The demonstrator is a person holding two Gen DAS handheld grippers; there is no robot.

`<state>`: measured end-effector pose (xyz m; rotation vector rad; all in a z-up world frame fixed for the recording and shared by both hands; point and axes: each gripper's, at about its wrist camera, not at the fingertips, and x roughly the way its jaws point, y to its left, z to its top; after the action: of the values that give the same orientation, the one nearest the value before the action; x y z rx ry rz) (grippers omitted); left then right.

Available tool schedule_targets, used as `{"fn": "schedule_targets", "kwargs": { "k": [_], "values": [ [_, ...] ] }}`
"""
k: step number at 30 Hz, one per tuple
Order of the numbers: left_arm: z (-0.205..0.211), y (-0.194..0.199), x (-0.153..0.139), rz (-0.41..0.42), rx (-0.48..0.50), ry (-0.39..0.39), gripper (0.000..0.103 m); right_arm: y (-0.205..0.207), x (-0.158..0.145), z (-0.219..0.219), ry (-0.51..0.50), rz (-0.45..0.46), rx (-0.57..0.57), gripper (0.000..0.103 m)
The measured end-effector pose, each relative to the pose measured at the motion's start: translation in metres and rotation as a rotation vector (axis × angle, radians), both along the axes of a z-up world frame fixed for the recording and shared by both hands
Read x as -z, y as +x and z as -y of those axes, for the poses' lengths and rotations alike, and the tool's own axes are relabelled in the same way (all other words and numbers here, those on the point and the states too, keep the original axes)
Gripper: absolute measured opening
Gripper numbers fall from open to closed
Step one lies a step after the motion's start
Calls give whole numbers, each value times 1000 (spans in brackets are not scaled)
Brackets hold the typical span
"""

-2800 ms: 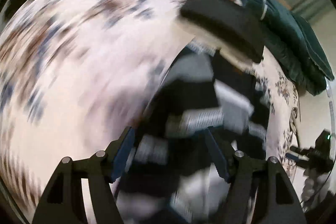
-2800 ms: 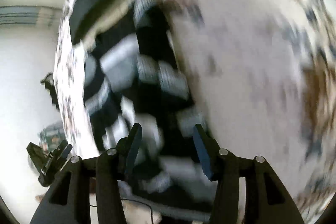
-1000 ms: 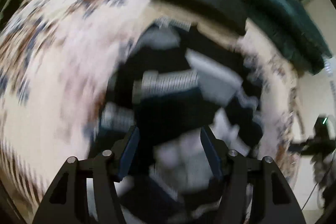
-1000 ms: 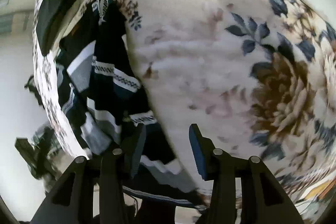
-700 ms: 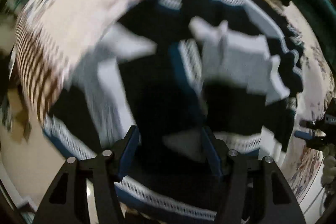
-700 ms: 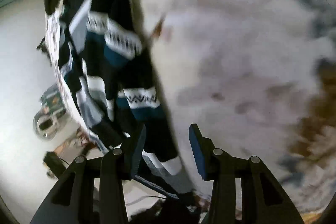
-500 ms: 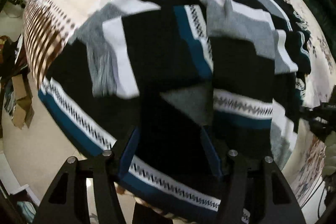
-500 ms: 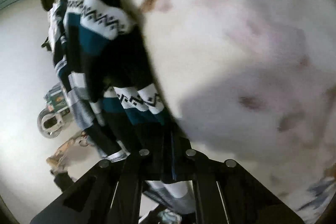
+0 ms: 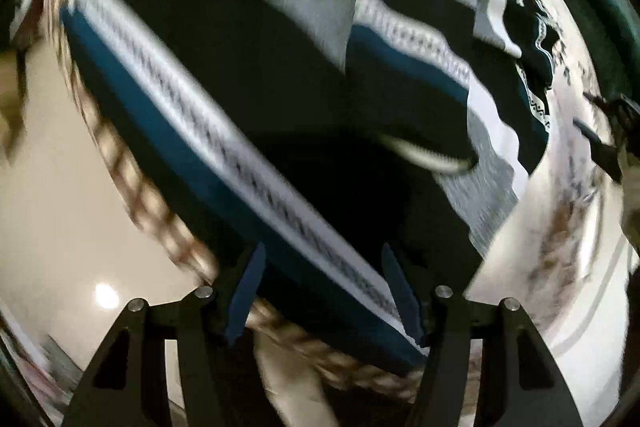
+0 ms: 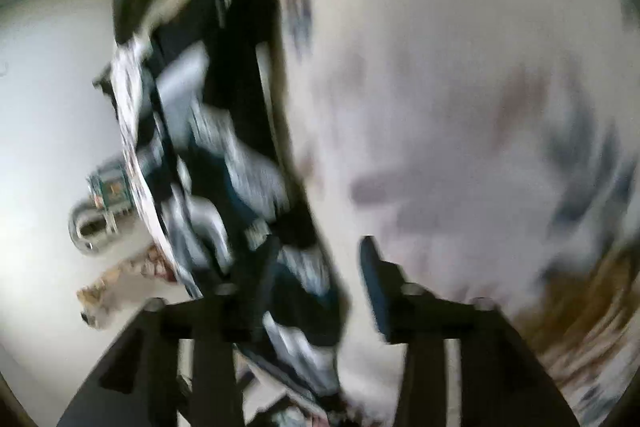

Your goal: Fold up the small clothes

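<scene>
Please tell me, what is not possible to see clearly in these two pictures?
- Left wrist view: the pattern on the sweater is smeared by motion blur.
- Left wrist view: the sweater's lower edge is hidden behind the left gripper.
- Right wrist view: the blanket print is blurred.
- Right wrist view: whether the right gripper fingers touch the cloth cannot be told because of blur.
</scene>
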<state>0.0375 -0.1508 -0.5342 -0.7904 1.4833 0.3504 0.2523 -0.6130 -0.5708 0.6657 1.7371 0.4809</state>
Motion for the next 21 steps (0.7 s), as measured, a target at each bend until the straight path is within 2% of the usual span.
{"fn": "schedule_targets", "kwargs": {
  "k": [3, 5, 9, 12, 13, 14, 16, 18, 21],
  "values": [
    [10, -20, 27, 16, -130, -133, 58, 68, -1, 7, 29, 70, 57, 50],
    [17, -24, 36, 35, -176, -168, 58, 104, 10, 0, 80, 69, 73, 50],
    [32, -22, 45, 44, -214, -124, 58, 163, 43, -30, 144, 44, 62, 50],
    [40, -19, 43, 38, -205, -73, 58, 176, 62, -50, 162, 19, 61, 50],
    [42, -18, 42, 36, -196, -59, 58, 177, 63, -56, 171, 36, 60, 42],
    [45, -16, 40, 31, -181, -38, 54, 176, 58, -60, 140, 79, 47, 8],
    [50, -13, 36, 30, -162, -24, 51, 175, 45, -71, 35, 154, -3, 7],
    [46, -14, 36, 29, -167, -45, 51, 178, 27, -69, -51, 205, -7, 6],
    [41, -13, 35, 24, -168, -76, 51, 190, 18, -58, -115, 223, 38, 6]
  ]
}}
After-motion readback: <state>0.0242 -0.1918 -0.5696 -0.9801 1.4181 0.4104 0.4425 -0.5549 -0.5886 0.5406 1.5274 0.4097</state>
